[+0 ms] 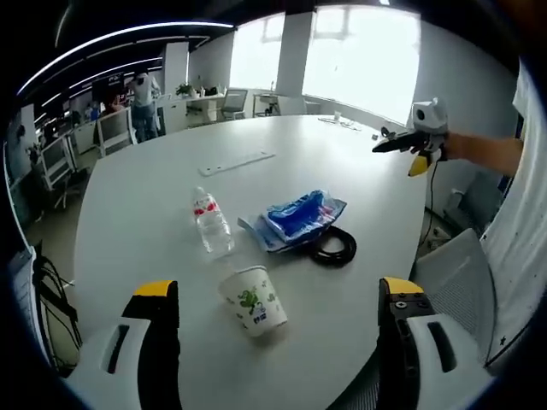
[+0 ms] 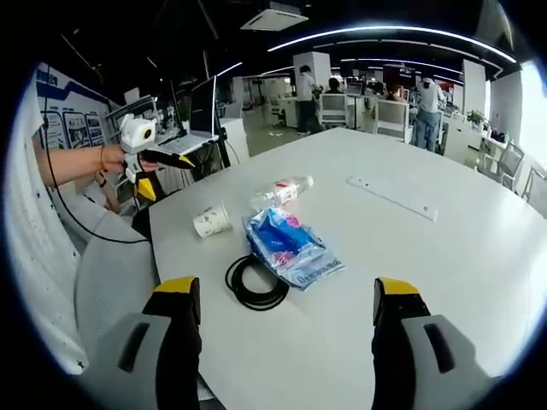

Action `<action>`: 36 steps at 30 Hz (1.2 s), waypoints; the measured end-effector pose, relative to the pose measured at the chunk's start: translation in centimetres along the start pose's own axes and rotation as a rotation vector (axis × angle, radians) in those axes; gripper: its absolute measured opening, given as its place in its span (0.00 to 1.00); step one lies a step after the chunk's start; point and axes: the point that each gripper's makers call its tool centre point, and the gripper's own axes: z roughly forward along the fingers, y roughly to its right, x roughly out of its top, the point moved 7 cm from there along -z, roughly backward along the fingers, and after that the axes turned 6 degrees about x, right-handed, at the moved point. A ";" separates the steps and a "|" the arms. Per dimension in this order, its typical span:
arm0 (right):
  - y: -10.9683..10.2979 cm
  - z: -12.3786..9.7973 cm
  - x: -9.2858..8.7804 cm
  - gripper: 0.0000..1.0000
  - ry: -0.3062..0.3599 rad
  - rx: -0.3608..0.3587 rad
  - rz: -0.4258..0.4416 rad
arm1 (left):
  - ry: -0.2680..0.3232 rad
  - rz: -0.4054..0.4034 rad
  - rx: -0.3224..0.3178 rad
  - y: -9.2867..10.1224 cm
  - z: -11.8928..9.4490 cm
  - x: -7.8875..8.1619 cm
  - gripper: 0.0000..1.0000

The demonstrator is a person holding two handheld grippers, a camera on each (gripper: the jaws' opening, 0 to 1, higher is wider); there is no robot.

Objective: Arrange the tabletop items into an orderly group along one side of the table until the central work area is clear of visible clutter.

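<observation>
Four items cluster on your white table (image 1: 154,222): the blue packet (image 1: 301,215) at the middle, the water bottle (image 1: 211,224) lying beside it, the black cable coil (image 1: 333,245) touching it, the paper cup (image 1: 254,300) tipped nearby. Your left tongs (image 1: 278,301) and right tongs (image 2: 286,295) both hang wide, holding nothing.
</observation>
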 end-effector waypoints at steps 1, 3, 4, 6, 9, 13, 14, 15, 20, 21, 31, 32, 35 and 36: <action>0.0 0.1 0.2 0.82 0.004 0.003 0.002 | 0.002 0.001 -0.001 0.0 0.1 0.1 1.00; 0.0 0.3 0.4 0.82 0.008 0.004 0.002 | 0.008 0.004 -0.005 0.1 0.3 0.5 1.00; 0.1 0.4 0.5 0.82 0.010 0.005 0.001 | 0.011 0.005 -0.006 0.1 0.4 0.7 1.00; 0.1 0.6 0.6 0.82 0.011 0.006 -0.001 | 0.018 0.007 -0.009 0.1 0.7 1.0 1.00; 0.1 0.9 0.8 0.81 0.014 0.010 0.001 | 0.033 0.009 -0.010 0.1 1.0 1.7 0.99; 0.2 1.2 1.1 0.79 0.019 0.015 0.004 | 0.050 0.010 -0.015 0.1 1.6 2.5 0.99; 0.2 1.3 1.2 0.79 0.020 0.015 0.005 | 0.053 0.012 -0.016 0.2 1.7 2.7 0.98; 0.2 1.4 1.3 0.79 0.022 0.015 0.005 | 0.057 0.013 -0.018 0.2 1.9 3.0 0.98; 0.5 2.1 1.6 0.77 0.028 0.016 0.012 | 0.077 0.018 -0.029 0.5 2.7 4.1 0.96; 0.6 2.2 1.7 0.77 0.030 0.015 0.013 | 0.080 0.019 -0.030 0.5 2.9 4.3 0.96; 1.2 3.5 2.0 0.74 0.039 -0.001 0.032 | 0.105 0.034 -0.067 1.2 4.6 5.9 0.94; 1.3 3.6 2.1 0.73 0.040 -0.002 0.034 | 0.109 0.031 -0.073 1.3 4.9 6.1 0.94; 1.6 4.1 2.1 0.73 0.037 -0.014 0.039 | 0.112 0.031 -0.083 1.5 5.5 6.4 0.94; 1.7 4.2 2.2 0.72 0.036 -0.017 0.044 | 0.114 0.031 -0.086 1.6 5.6 6.5 0.93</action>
